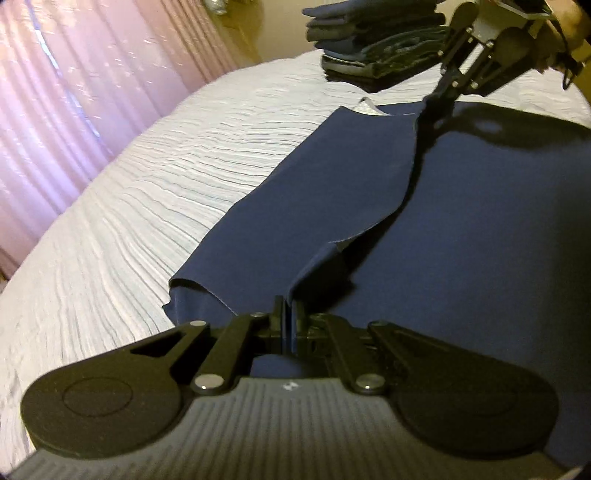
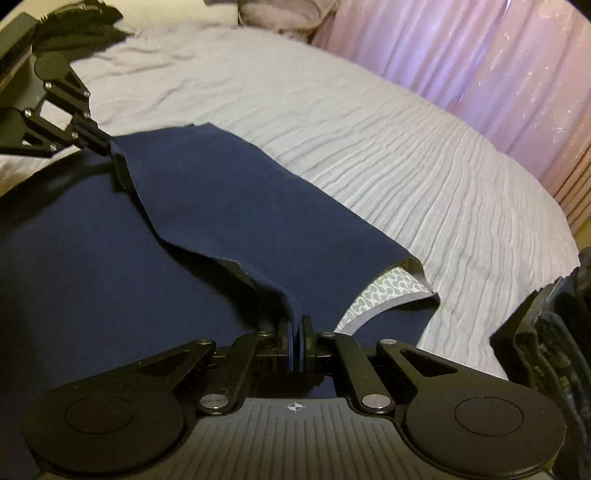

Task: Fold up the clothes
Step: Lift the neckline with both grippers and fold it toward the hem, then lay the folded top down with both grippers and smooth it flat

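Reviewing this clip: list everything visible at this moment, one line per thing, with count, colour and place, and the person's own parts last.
navy garment: one, dark blue, spread on the bed, one edge lifted and being folded over; a patterned grey-white lining shows at one end.
bedspread: one, pale grey, ribbed, under the garment.
stack of folded clothes: one, dark blue and grey, on the bed beyond the garment.
curtain: pink, behind the bed.
pillow: one, greyish, at the far end of the bed.
left hand-held gripper: one, black, shut on the garment's edge.
right hand-held gripper: one, black, shut on the same edge, further along.
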